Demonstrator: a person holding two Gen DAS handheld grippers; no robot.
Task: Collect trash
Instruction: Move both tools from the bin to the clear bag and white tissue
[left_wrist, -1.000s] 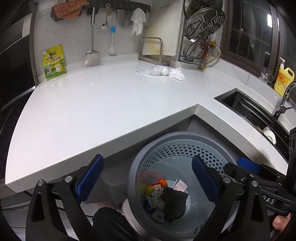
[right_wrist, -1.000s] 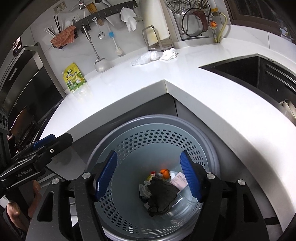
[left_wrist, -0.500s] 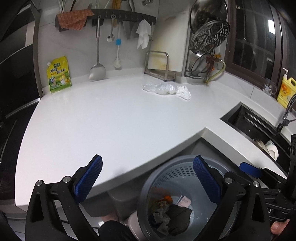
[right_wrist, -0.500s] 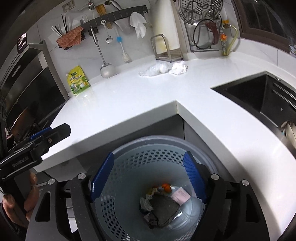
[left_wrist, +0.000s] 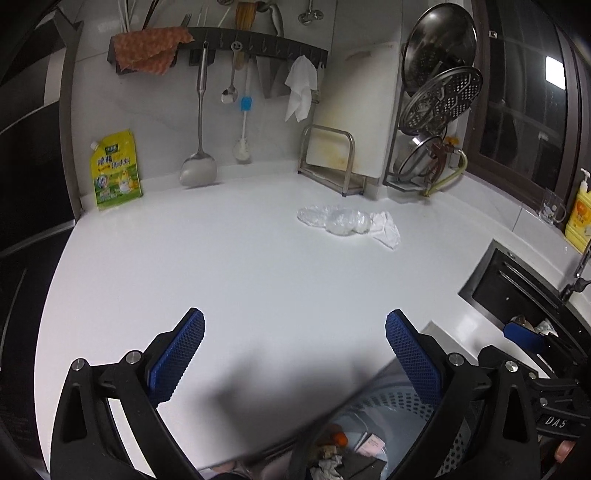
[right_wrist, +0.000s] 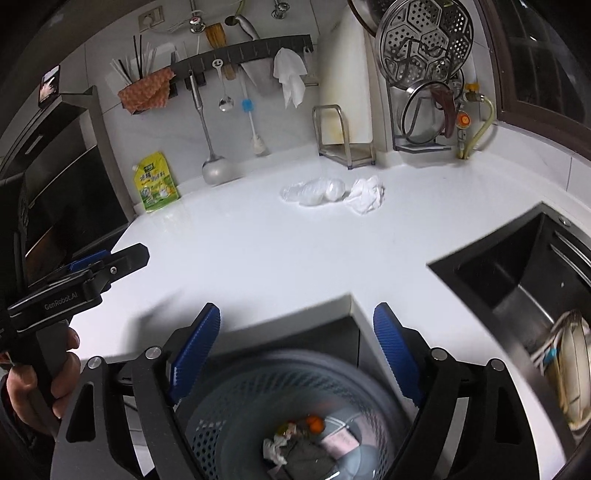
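A grey perforated trash basket (right_wrist: 258, 402) (left_wrist: 399, 402) stands on the floor below the counter corner, holding a dark rag, paper scraps and an orange bit. On the white counter (left_wrist: 240, 266) near the back lie a clear plastic bag (left_wrist: 332, 219) (right_wrist: 314, 192) and a crumpled white tissue (left_wrist: 386, 229) (right_wrist: 365, 195). My left gripper (left_wrist: 295, 332) is open and empty over the counter's front part. My right gripper (right_wrist: 297, 325) hangs above the basket at the counter edge with its jaws opening and nothing between them. The left gripper's body (right_wrist: 74, 284) shows in a hand at the left of the right wrist view.
A yellow seasoning pouch (left_wrist: 116, 171) leans on the back wall. Utensils hang from a rail (left_wrist: 221, 48). A cutting board stand (left_wrist: 332, 158) and a lid rack (left_wrist: 436, 110) fill the back corner. A dark sink (right_wrist: 517, 280) is at the right, and a yellow bottle (left_wrist: 580, 214) beside it.
Both grippers have risen from over the basket to counter height, so the counter now fills the views and the basket has slid to the bottom. The right gripper's jaws have widened.
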